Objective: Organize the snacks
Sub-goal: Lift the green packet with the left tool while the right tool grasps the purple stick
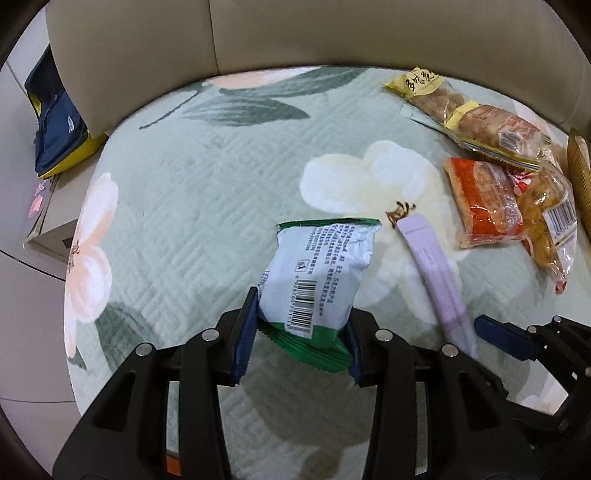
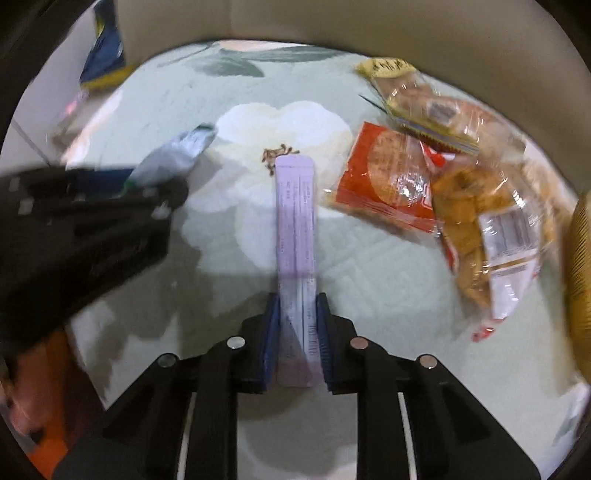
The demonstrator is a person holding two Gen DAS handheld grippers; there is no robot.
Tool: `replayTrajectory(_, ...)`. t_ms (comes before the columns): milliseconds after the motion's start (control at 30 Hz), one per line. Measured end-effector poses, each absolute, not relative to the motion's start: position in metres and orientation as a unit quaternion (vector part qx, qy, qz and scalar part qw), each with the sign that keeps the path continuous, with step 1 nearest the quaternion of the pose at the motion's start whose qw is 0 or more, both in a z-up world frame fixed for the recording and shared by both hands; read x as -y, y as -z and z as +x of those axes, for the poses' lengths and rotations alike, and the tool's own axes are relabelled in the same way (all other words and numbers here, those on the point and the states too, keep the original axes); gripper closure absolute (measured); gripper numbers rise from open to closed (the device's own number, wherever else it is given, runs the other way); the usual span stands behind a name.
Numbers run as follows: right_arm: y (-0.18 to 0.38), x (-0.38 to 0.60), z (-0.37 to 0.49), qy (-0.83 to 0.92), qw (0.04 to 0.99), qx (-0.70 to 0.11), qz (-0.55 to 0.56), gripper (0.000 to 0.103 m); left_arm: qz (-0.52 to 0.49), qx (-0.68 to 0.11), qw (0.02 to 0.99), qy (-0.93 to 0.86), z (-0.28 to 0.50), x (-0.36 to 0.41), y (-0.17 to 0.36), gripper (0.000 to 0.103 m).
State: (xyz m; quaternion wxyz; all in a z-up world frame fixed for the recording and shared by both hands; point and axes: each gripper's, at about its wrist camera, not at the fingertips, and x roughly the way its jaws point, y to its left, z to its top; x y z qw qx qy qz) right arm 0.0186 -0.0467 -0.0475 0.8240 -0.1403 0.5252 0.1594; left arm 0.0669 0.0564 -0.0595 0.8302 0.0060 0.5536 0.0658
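Green-edged and silver-backed, the snack packet (image 1: 314, 280) sits pinched between the blue pads of my left gripper (image 1: 295, 339), barcode facing the left wrist camera and its far end lifted over the quilted floral cover (image 1: 207, 177). My right gripper (image 2: 295, 339) is clamped on the near end of a long lilac stick sachet (image 2: 295, 221), which runs straight away from that camera over the cover's big white flower.

From the left wrist I see the sachet (image 1: 436, 269) as a slanted strip to the right of the packet, with only 1 blue finger of the right gripper (image 1: 506, 338) beside its lower end. The right wrist view is blurred, but it shows the left gripper (image 2: 122, 181) from the side, at the left, with the packet (image 2: 173, 155) reduced to a grey-silver smear.

Both views show the loose pile at the right: an orange biscuit packet (image 1: 487, 206), a yellow-banded pack of round cakes (image 1: 476, 118) behind it, and a clear bag of golden pieces (image 1: 550, 225) touching the orange one. The left view alone shows the navy and yellow bag (image 1: 59, 122) clearly, leaning by the beige sofa back (image 1: 332, 33), and a pale box (image 1: 51, 221) beside the cushion.
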Motion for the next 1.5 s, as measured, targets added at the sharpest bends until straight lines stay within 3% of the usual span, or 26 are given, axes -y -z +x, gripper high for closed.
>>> replayTrajectory(133,0.034,0.07,0.001,-0.135,0.813,-0.542,-0.168,0.084,-0.012,-0.552,0.833,-0.038,0.075,-0.059,0.061,0.063)
replayTrajectory(300,0.043,0.124,-0.008,-0.095,0.804,-0.577,-0.104,0.083,0.007,-0.559,0.829,0.021,0.071,-0.034,0.063,0.058)
replayTrajectory(400,0.048,0.147,-0.007,-0.104,0.804,-0.584,-0.032,0.082,0.03,-0.559,0.828,0.033,0.07,-0.022,0.064,0.045)
replayTrajectory(467,0.044,0.145,-0.003,-0.116,0.808,-0.578,-0.019,0.081,0.009,-0.563,0.824,0.06,0.069,-0.023,0.062,0.03)
replayTrajectory(533,0.047,0.145,-0.001,-0.122,0.805,-0.581,-0.01,0.073,-0.026,-0.565,0.821,0.083,0.07,-0.03,0.057,0.023)
replayTrajectory(800,0.043,0.147,-0.005,-0.132,0.813,-0.568,-0.002,0.057,-0.027,-0.576,0.816,0.036,0.082,-0.042,0.067,0.018)
replayTrajectory(967,0.052,0.129,0.001,-0.121,0.818,-0.562,-0.035,0.057,0.019,-0.579,0.814,0.033,0.086,-0.031,0.074,0.014)
replayTrajectory(1033,0.055,0.108,0.0,-0.108,0.828,-0.544,-0.084,0.069,0.045,-0.573,0.818,0.022,0.086,-0.022,0.077,0.02)
replayTrajectory(1067,0.054,0.103,-0.001,-0.111,0.83,-0.537,-0.097,0.081,0.061,-0.567,0.821,0.018,0.085,-0.018,0.077,0.027)
replayTrajectory(1133,0.051,0.098,-0.002,-0.117,0.834,-0.53,-0.095,0.084,0.08,-0.55,0.831,0.027,0.08,-0.007,0.072,0.048)
replayTrajectory(1167,0.049,0.098,-0.002,-0.122,0.835,-0.529,-0.085,0.084,0.084,-0.544,0.834,0.031,0.078,-0.003,0.069,0.052)
replayTrajectory(1500,-0.027,0.163,-0.016,-0.183,0.862,-0.462,0.098,0.084,0.008,-0.478,0.874,0.088,0.058,-0.005,0.004,0.052)
